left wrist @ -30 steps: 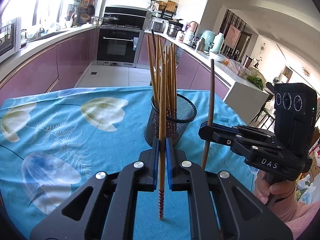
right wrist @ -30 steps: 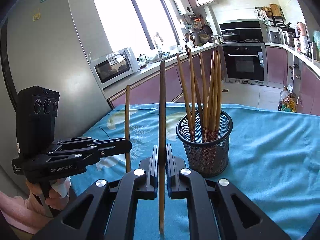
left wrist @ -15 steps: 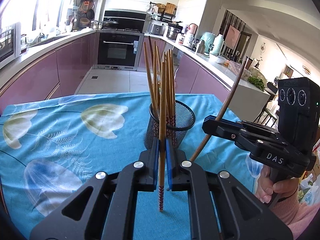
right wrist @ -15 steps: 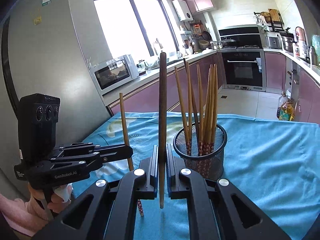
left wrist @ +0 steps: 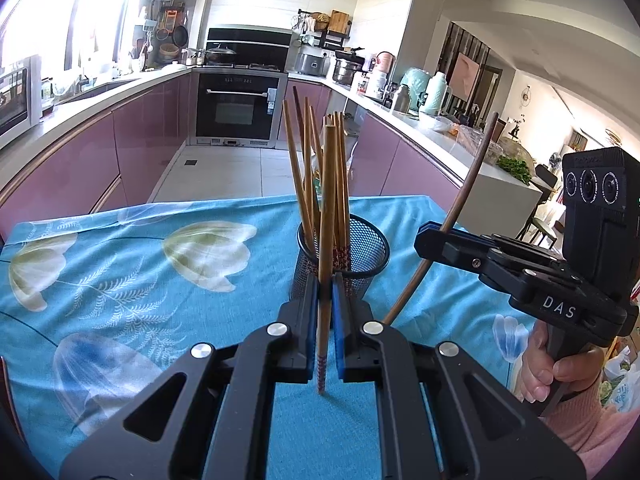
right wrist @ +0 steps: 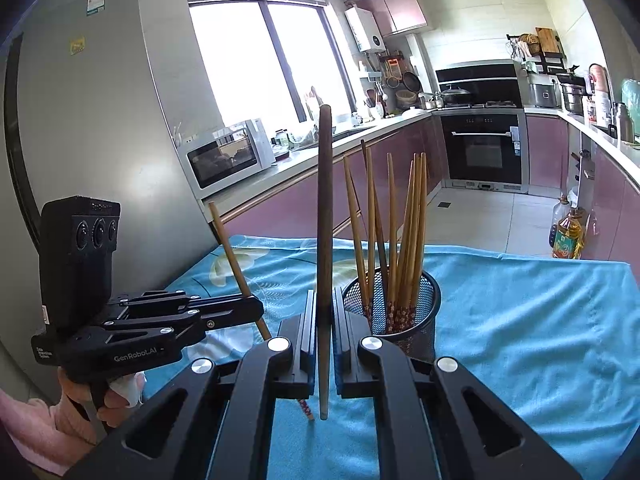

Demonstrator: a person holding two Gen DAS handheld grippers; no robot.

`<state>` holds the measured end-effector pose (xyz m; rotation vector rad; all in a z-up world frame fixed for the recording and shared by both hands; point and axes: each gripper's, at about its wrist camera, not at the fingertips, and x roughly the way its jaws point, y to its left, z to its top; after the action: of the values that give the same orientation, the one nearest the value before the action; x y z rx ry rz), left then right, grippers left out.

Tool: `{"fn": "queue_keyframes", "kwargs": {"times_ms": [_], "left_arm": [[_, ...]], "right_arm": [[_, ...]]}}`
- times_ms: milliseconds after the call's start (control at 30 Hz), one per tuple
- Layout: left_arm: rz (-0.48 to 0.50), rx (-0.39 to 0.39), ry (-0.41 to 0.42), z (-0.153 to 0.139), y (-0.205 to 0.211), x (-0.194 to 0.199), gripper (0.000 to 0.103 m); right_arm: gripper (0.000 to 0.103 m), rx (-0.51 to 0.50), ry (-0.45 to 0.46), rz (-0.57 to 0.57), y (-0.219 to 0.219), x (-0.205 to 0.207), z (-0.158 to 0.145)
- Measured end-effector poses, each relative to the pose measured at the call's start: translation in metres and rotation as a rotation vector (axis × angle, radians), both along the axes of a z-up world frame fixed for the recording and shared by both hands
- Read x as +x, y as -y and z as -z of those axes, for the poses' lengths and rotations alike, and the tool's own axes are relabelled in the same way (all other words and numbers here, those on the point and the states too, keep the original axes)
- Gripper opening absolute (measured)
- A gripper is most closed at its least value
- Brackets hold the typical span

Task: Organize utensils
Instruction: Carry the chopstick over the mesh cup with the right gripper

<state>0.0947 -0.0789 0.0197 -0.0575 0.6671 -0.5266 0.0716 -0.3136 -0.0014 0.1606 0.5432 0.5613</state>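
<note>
My left gripper [left wrist: 325, 280] is shut on a light bamboo chopstick [left wrist: 327, 200] with a red patterned tip, held upright just in front of the black mesh holder [left wrist: 362, 248]. Several chopsticks stand in that holder. To its right, my right gripper [left wrist: 426, 236] is shut on a dark brown chopstick [left wrist: 474, 172] that leans over. In the right wrist view the right gripper [right wrist: 322, 300] clamps the dark chopstick [right wrist: 325, 200] beside the mesh holder [right wrist: 416, 320]. The left gripper [right wrist: 252, 310] shows at the left with its light chopstick [right wrist: 232, 252] tilted.
A blue flowered cloth [left wrist: 120, 280] covers the table. Behind it run purple kitchen cabinets [left wrist: 132, 152] with an oven [left wrist: 236, 108]. A microwave [right wrist: 228, 156] and a tall fridge [right wrist: 100, 120] stand at the left, and oil bottles [right wrist: 566, 236] sit on the floor.
Seen from the left wrist, the dark chopstick in the right gripper has gone from upright to leaning. Seen from the right wrist, the light chopstick has tilted, top leftwards. Both grips stay shut.
</note>
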Motion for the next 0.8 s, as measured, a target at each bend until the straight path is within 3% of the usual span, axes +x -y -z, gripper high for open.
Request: {"fn": "queue_keyframes", "kwargs": {"times_ms": [800], "left_arm": [[-0.008, -0.008, 0.087, -0.034, 0.006, 0.008, 0.008]], "right_arm": [[0.006, 0.005, 0.092, 0.032, 0.015, 0.004, -0.033]]}}
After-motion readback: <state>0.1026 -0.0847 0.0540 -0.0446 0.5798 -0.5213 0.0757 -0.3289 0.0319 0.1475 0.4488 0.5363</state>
